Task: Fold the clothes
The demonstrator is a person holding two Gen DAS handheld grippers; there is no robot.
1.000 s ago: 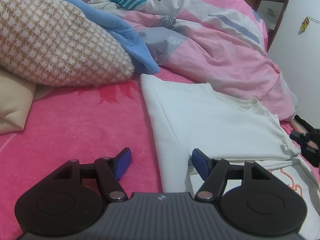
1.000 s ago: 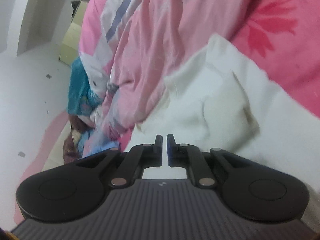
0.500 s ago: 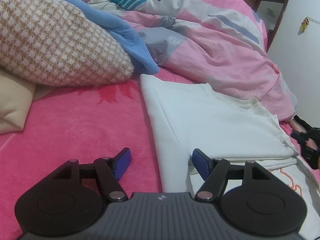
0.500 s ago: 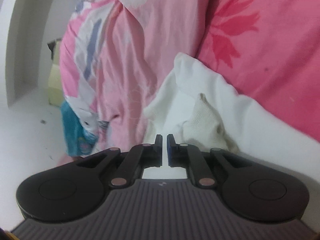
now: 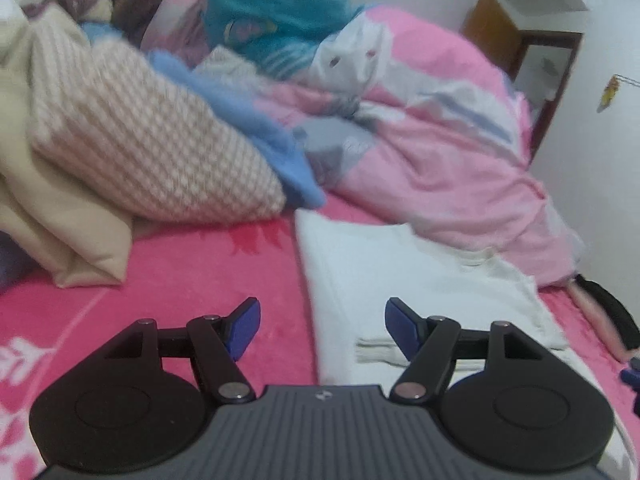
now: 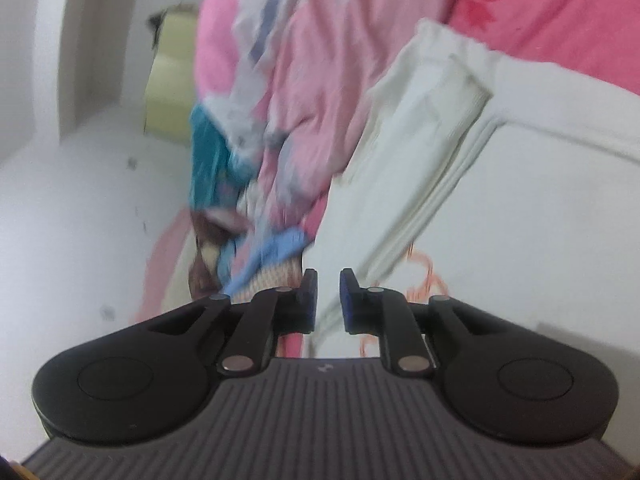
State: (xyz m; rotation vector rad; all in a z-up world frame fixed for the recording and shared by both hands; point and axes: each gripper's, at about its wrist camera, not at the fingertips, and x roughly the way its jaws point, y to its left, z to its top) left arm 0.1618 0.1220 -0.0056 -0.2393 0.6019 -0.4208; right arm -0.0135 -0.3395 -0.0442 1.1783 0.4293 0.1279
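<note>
I see white garment (image 5: 404,280): soft matt knit, ribbed cuff. Bed sheet (image 5: 208,272): pink plush fleece, fuzzy nap. Duvet (image 5: 448,152): smooth matt woven cloth, creased. Checked pillow (image 5: 152,148): coarse textured weave. Blue blanket (image 5: 256,120): fluffy. My left gripper (image 5: 322,326): matt black plastic, ribbed grey body, shiny metal pivots.
</note>
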